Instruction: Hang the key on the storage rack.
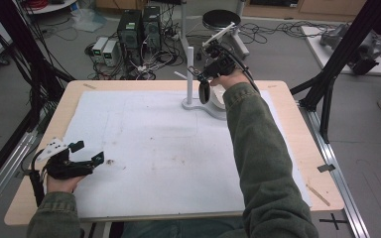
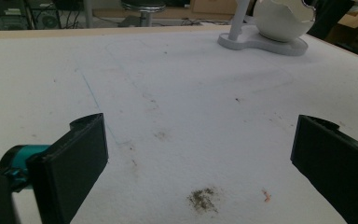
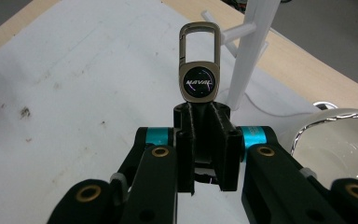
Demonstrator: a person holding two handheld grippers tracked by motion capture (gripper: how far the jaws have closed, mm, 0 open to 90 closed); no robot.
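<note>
Now right hand-held gripper (image 3: 200,140) clamped on key fob (image 3: 200,70), ring end up by white stand (image 3: 251,51), far worktop edge, likely to hang it. Left hand-held gripper (image 2: 200,154) apart, empty, near-left corner.

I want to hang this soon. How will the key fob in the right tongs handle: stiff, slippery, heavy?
The key fob looks like polished metal, so probably stiff and fairly heavy for its size. Its smooth face may slip between the right tongs, shut on its lower end. The open loop on top should hook a peg of the white stand easily.
</note>
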